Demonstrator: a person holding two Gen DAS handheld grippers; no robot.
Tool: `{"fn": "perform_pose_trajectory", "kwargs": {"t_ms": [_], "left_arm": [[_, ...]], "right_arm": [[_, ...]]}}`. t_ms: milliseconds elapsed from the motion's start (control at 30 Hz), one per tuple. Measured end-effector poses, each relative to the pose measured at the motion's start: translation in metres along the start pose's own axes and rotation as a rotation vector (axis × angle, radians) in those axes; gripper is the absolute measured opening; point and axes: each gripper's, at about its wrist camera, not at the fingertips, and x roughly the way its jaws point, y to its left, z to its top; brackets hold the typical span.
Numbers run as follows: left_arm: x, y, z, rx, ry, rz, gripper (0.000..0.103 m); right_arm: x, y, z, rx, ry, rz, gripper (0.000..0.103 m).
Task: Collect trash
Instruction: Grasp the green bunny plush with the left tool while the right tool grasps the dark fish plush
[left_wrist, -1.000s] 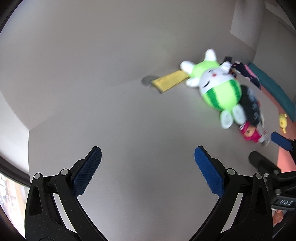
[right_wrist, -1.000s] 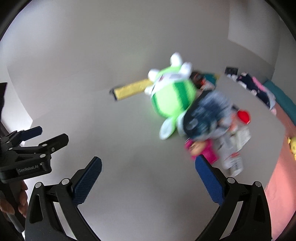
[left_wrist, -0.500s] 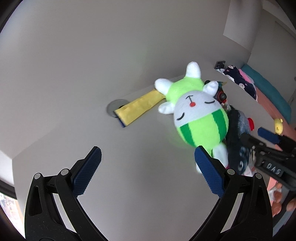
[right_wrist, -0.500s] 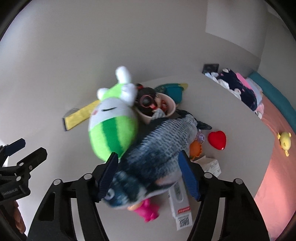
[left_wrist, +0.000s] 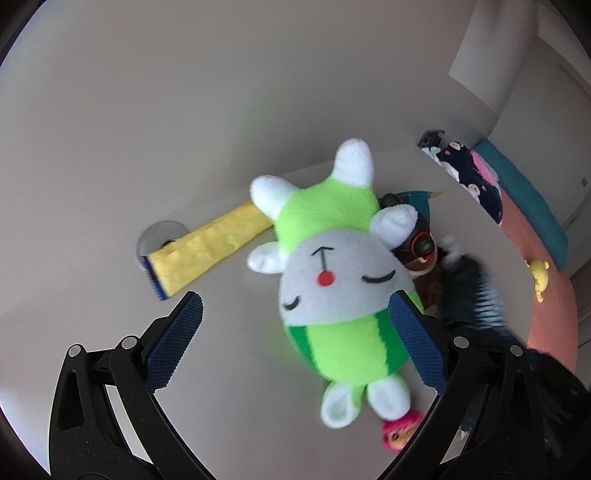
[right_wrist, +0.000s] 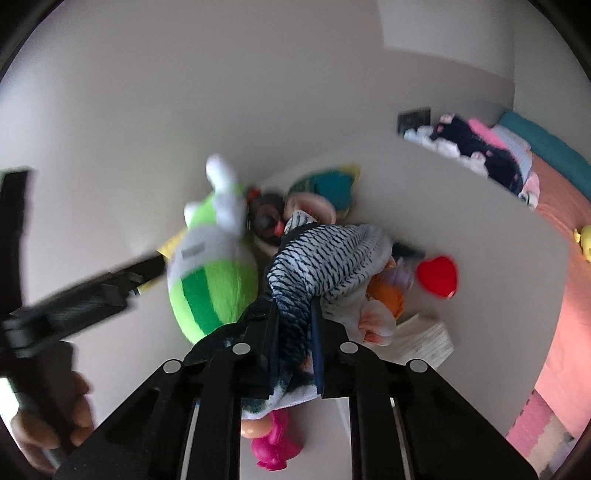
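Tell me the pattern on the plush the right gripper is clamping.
Dark scale-like stripes on white plush fish; right wrist view.

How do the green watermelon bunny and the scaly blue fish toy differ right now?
The watermelon bunny is bright green with a white face; the fish toy is blue-grey with dark scale marks. The bunny lies free between the open left tool; the fish is clamped in the right tool. Both are plush.

A plain pale grey wall (left_wrist: 221, 92) fills the upper half of both views, and a smooth white tabletop (left_wrist: 229, 332) spreads below it. At the right edge lies a salmon-pink bed cover (right_wrist: 569, 295) with a teal cushion (left_wrist: 524, 199) along its far side. Soft, even light falls throughout.
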Motion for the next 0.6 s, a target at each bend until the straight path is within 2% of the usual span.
{"fn": "perform_pose_trajectory", "kwargs": {"t_ms": [133,200,233,267,300,367,533,600], "left_arm": [[0.024,-0.010,0.001,-0.005,0.048,-0.009,0.097],[0.032,-0.011,-0.002,-0.030,0.041,-0.040,0.094],[0.034,-0.012,-0.003,-0.034,0.042,-0.056,0.070],[0.039,-0.013,-0.004,-0.030,0.060,-0.098,0.054],[0.039,-0.014,-0.004,-0.040,0.059,-0.097,0.053],[0.034,-0.015,-0.005,-0.036,0.035,-0.116,0.042],[0.000,-0.013,-0.007,-0.023,-0.026,-0.135,0.038],[-0.025,-0.014,-0.008,-0.003,-0.077,-0.127,0.038]], "right_arm": [[-0.019,-0.005,0.008,0.005,-0.040,0.001,0.016],[-0.028,-0.007,0.010,0.006,-0.058,-0.003,0.016],[-0.032,-0.011,0.011,0.008,-0.067,-0.003,0.016],[-0.035,-0.012,0.011,0.009,-0.076,-0.004,0.016],[-0.039,-0.014,0.012,0.010,-0.084,-0.009,0.016],[-0.046,-0.017,0.011,0.014,-0.097,-0.011,0.016],[-0.070,-0.031,0.008,0.027,-0.137,-0.025,0.016],[-0.083,-0.039,0.006,0.042,-0.159,-0.025,0.016]]}}
